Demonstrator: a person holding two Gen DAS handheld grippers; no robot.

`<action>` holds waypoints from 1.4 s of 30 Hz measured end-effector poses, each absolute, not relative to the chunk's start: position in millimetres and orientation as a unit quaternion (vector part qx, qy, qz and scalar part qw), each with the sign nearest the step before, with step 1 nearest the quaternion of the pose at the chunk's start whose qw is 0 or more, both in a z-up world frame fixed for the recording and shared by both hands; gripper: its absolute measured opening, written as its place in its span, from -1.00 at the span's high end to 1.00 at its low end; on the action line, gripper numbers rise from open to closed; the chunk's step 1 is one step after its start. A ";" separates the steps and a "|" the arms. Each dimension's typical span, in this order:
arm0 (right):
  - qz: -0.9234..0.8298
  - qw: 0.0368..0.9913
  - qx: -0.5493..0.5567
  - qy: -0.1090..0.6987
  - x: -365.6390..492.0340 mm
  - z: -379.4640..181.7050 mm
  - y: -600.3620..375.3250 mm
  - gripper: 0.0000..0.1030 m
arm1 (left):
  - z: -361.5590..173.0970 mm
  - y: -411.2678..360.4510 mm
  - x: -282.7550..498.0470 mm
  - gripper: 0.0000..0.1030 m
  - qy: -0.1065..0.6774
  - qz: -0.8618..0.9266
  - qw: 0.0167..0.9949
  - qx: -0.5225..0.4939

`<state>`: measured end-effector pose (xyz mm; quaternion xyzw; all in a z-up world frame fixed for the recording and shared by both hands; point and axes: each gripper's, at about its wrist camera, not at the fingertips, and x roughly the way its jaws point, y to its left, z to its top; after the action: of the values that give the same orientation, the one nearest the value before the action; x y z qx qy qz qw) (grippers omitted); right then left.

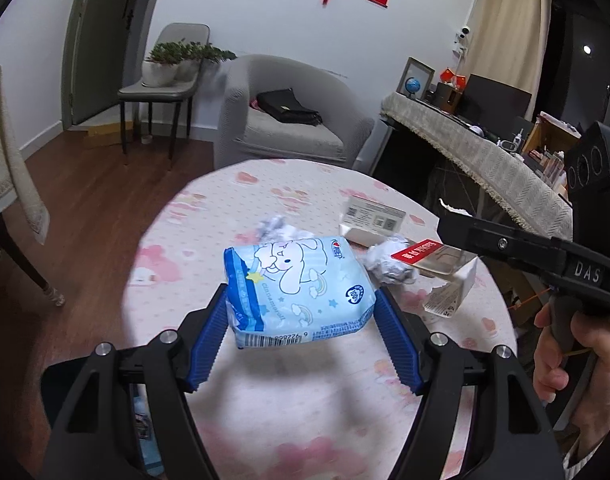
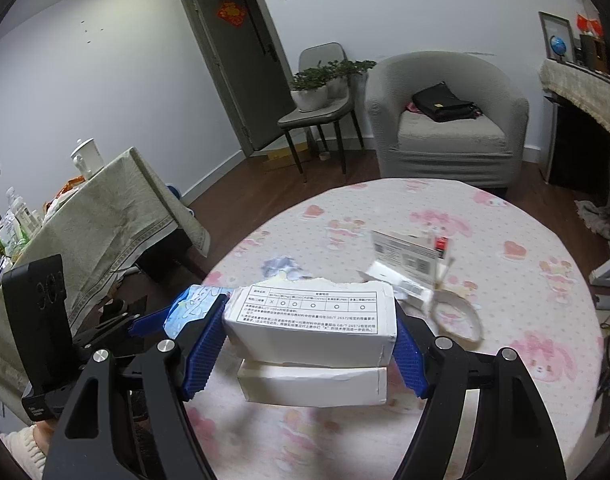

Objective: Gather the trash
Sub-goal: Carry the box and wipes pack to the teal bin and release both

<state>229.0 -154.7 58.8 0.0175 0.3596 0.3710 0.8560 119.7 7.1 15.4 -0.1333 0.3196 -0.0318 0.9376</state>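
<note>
My left gripper (image 1: 303, 304) is shut on a light blue tissue pack (image 1: 301, 292) with a cartoon dog print and holds it above the round table (image 1: 305, 408). My right gripper (image 2: 311, 322) is shut on a torn white cardboard box (image 2: 311, 322) with a printed label, also lifted off the table. The box's lower flap hangs beneath it. From the left wrist view the right gripper's fingers (image 1: 505, 242) reach in from the right, with the box (image 1: 451, 284) under them. The tissue pack shows in the right wrist view (image 2: 193, 306) at the left.
On the pink-print tablecloth lie crumpled paper balls (image 1: 387, 262) (image 1: 275, 228), a white box with QR codes (image 1: 373, 218) (image 2: 409, 256) and a white strap loop (image 2: 457, 312). A grey armchair (image 1: 289, 112), a chair with plants (image 1: 165, 80) and a draped side table (image 2: 105, 216) stand around.
</note>
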 end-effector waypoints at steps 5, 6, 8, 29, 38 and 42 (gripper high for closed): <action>0.386 0.850 0.014 0.358 222.7 60.8 -133.1 -0.47 | 14.6 29.6 107.3 -0.43 0.320 -0.010 0.938 -0.132; 0.391 0.848 0.013 0.358 221.5 61.0 -126.2 -0.47 | 13.9 34.5 104.6 -0.43 0.319 -0.006 0.939 -0.132; 0.397 0.845 0.013 0.357 219.4 61.7 -117.1 -0.47 | 9.1 44.3 100.4 -0.43 0.320 0.004 0.938 -0.131; 0.478 0.793 -0.025 0.377 185.8 47.4 21.7 -0.47 | -45.4 170.2 43.6 -0.43 0.376 0.096 0.907 -0.162; 0.502 0.773 -0.042 0.385 167.6 36.8 74.9 -0.47 | -77.4 205.3 28.8 -0.45 0.430 0.114 0.881 -0.164; 0.510 0.765 -0.049 0.390 162.2 31.7 91.9 -0.47 | -90.2 213.9 24.0 -0.53 0.452 0.115 0.869 -0.166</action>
<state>162.2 91.9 31.7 -0.0491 0.3896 0.5101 0.7652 24.0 213.9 -90.2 -0.1658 0.4522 0.1151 0.8688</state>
